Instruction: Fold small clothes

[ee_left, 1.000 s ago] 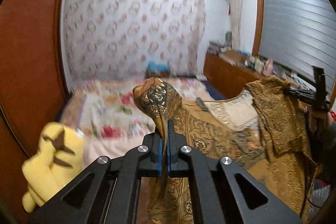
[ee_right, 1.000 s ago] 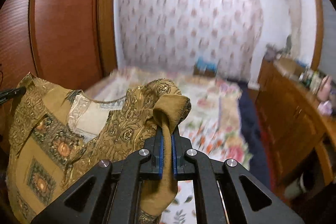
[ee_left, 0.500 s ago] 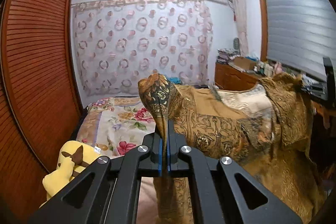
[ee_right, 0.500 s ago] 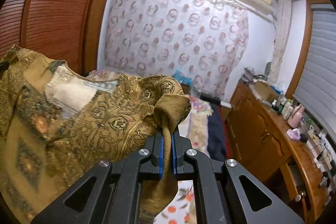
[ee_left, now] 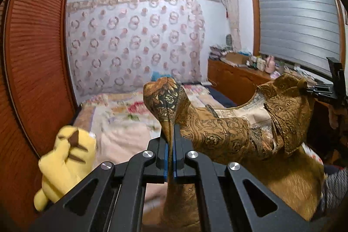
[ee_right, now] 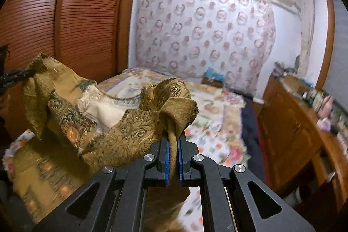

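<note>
Ochre-gold patterned cloth, a small garment with a pale lined neckline (ee_left: 239,129), hangs in the air between both tools, above a floral-quilted bed (ee_left: 121,114). At six o'clock in its own view, the left gripper (ee_left: 170,145) is clamped on one shoulder corner; the right gripper (ee_right: 173,151) pinches the other, seen at three o'clock from the left view. This looks like the spread-out step before any fold. The next move likely calls for lowering the garment flat onto the bed, clear of the yellow plush toy (ee_left: 65,164) at eight o'clock.
</note>
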The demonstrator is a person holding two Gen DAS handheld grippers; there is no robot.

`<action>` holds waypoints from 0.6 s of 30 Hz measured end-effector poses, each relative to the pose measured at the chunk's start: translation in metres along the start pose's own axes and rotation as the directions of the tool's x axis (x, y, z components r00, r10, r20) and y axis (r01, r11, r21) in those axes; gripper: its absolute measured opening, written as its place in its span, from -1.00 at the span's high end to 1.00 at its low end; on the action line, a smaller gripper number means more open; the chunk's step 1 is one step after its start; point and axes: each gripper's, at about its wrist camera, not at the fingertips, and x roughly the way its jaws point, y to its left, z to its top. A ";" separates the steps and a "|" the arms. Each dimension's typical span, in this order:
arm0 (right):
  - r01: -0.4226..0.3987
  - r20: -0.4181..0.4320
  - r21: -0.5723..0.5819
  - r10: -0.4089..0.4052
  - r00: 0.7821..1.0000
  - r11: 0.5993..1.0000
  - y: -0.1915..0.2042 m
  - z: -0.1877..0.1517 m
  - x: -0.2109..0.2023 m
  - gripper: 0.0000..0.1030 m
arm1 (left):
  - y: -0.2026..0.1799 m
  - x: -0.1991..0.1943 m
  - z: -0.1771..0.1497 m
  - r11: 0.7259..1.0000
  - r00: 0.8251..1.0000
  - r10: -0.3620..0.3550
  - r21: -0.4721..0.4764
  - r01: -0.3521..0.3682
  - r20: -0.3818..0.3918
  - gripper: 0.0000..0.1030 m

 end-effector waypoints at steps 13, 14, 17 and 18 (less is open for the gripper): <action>-0.109 -0.198 0.176 0.144 0.969 0.978 -0.028 -0.124 -0.049 0.89 | -0.023 -0.030 -0.134 0.994 0.966 -0.080 -0.091 0.059 -0.245 0.93; -0.105 -0.221 0.182 0.145 0.965 0.978 -0.033 -0.133 -0.052 0.89 | -0.027 -0.033 -0.143 0.994 0.964 -0.080 -0.090 0.058 -0.255 0.93; -0.109 -0.270 0.204 0.163 0.949 0.973 -0.041 -0.147 -0.057 0.89 | -0.028 -0.036 -0.159 0.993 0.954 -0.094 -0.101 0.067 -0.284 0.93; -0.111 -0.294 0.190 0.164 0.941 0.976 -0.043 -0.147 -0.056 0.89 | -0.028 -0.036 -0.163 0.992 0.952 -0.097 -0.105 0.069 -0.292 0.93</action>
